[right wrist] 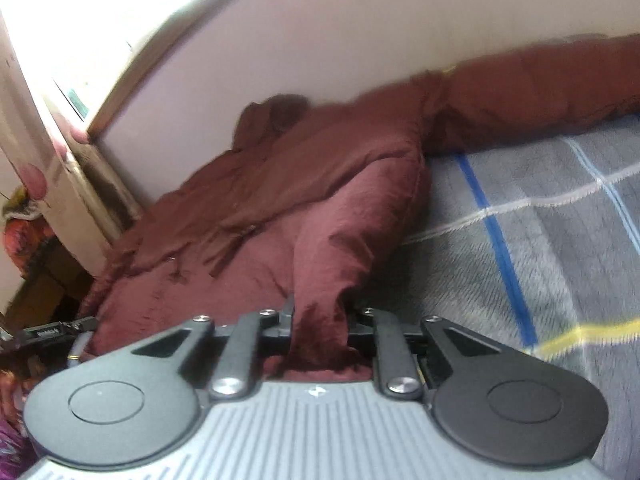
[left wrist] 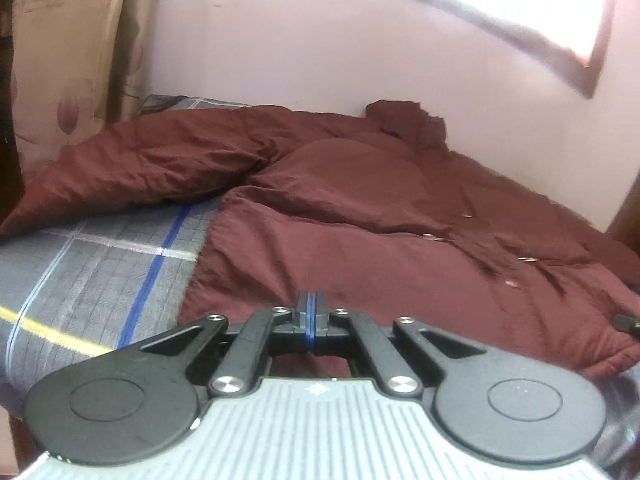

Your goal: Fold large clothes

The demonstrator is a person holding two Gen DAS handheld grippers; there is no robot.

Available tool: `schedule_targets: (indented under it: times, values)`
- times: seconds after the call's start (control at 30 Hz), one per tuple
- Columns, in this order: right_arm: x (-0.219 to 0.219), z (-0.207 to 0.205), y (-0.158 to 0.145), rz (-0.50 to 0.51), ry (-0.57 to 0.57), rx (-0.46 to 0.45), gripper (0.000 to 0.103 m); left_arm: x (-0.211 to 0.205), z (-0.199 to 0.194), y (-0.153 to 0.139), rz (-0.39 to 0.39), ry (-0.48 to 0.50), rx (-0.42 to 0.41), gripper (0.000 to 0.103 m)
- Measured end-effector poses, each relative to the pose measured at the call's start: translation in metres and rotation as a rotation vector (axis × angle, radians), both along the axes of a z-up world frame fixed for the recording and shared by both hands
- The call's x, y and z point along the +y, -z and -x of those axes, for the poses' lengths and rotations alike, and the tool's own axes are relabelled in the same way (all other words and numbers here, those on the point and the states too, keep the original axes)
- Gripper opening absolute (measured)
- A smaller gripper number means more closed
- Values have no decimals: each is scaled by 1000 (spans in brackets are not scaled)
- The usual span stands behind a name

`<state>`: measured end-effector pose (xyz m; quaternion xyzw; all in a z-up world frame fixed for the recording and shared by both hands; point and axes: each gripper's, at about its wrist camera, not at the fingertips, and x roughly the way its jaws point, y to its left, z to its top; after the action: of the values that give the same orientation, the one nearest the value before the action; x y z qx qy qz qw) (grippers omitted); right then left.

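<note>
A puffy maroon padded jacket point(left wrist: 360, 200) lies spread on the grey plaid bed blanket point(left wrist: 100, 272) by the pale wall point(left wrist: 280, 40). The left gripper point(left wrist: 310, 312) hovers over its hem, fingers pressed together — empty. The right gripper point(right wrist: 318, 320) pinches a fold of the jacket's edge.

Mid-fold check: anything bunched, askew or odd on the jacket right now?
The maroon jacket lies rumpled, not flat. Its hem is bunched between the right gripper fingers. One sleeve sprawls sideways over the plaid blanket.
</note>
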<state>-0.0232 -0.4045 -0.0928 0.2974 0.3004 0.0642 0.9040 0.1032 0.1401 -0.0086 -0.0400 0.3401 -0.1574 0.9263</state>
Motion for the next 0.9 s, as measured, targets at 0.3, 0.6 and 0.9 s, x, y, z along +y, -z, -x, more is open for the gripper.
schedule_targets:
  times: [0.3,0.6,0.9]
  values:
    - [7,42,6,-59,11,39,15,29,26,-10,21,-87,-9,13]
    - [-2,15,18,-113,8,73,45,56,-44,21,-58,-135,18,89]
    - [-7,34,-3,-12,13,-2,12,33,-9,18,45,-26,90,11]
